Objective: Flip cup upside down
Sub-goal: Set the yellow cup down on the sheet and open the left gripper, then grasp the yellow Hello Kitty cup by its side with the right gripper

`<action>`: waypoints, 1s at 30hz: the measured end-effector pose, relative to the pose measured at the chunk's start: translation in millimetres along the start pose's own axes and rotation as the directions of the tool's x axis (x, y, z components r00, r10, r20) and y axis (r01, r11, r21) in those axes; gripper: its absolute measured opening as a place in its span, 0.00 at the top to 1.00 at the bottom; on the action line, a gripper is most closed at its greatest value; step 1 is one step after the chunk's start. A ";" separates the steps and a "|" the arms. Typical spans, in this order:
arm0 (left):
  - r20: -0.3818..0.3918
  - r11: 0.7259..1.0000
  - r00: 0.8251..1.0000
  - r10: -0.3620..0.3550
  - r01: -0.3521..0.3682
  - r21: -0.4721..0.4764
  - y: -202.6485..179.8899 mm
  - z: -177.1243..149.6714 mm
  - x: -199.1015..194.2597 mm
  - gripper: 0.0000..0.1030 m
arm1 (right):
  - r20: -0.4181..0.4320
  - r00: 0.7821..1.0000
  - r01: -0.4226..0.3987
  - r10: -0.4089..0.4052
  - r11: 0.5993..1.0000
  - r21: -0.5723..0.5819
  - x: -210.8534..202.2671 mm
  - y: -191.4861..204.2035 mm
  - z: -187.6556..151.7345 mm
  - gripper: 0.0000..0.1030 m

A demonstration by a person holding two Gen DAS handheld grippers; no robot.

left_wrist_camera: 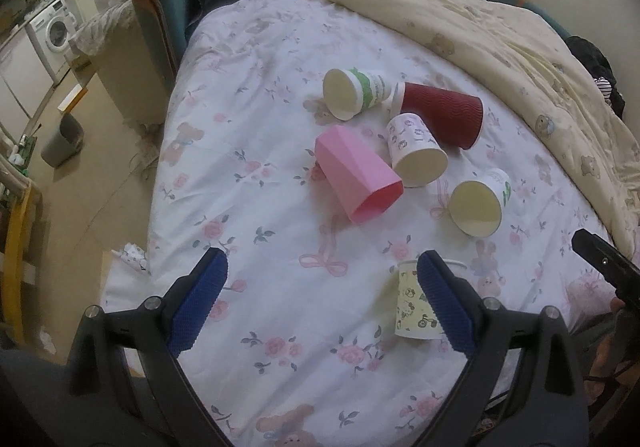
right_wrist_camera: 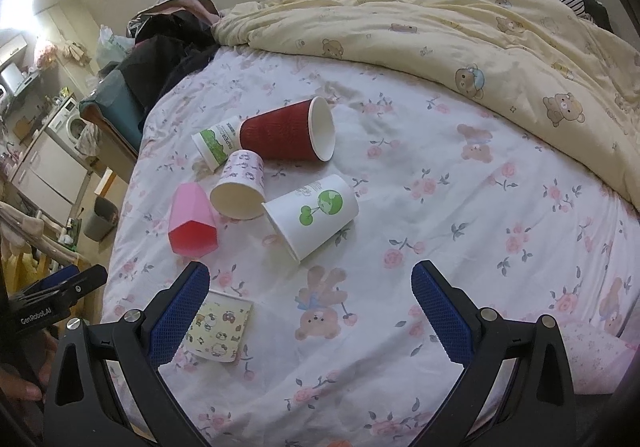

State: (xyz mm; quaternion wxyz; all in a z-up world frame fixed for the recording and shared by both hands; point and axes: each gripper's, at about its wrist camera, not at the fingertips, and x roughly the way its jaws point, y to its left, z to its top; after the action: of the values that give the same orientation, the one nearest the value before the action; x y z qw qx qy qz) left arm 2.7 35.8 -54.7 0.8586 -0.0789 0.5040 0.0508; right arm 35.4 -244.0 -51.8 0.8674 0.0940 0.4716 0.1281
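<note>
Several cups lie on their sides on the flowered bed sheet (left_wrist_camera: 260, 279): a pink faceted cup (left_wrist_camera: 356, 173) (right_wrist_camera: 192, 223), a dark red ribbed cup (left_wrist_camera: 444, 113) (right_wrist_camera: 288, 133), a white cup with purple print (left_wrist_camera: 416, 149) (right_wrist_camera: 240, 185), a green-banded white cup (left_wrist_camera: 356, 91) (right_wrist_camera: 214, 145) and a white cup with a green globe (left_wrist_camera: 480, 201) (right_wrist_camera: 314, 215). A yellow cartoon cup (left_wrist_camera: 416, 307) (right_wrist_camera: 220, 327) stands nearest, partly behind a finger. My left gripper (left_wrist_camera: 322, 271) is open and empty. My right gripper (right_wrist_camera: 310, 283) is open and empty, near the globe cup.
A cream bear-print duvet (right_wrist_camera: 460, 31) is heaped along the far and right side of the bed. Dark clothes (right_wrist_camera: 168, 47) lie at the far left corner. The bed edge drops to the floor at left, with a grey bin (left_wrist_camera: 62, 141) and a washing machine (left_wrist_camera: 54, 31).
</note>
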 end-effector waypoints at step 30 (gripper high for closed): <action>0.025 0.997 1.000 0.005 -0.003 -0.071 16.1 5.6 -15.0 0.09 | -0.384 0.910 -0.143 0.158 0.987 0.068 71.4 48.7 -65.9 0.20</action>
State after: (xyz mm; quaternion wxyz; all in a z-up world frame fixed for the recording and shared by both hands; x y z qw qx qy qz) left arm -2.5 52.5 -40.2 0.8615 -0.1079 0.4911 0.0713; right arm 10.7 -172.8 -130.1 0.7424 0.1193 0.6277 0.2015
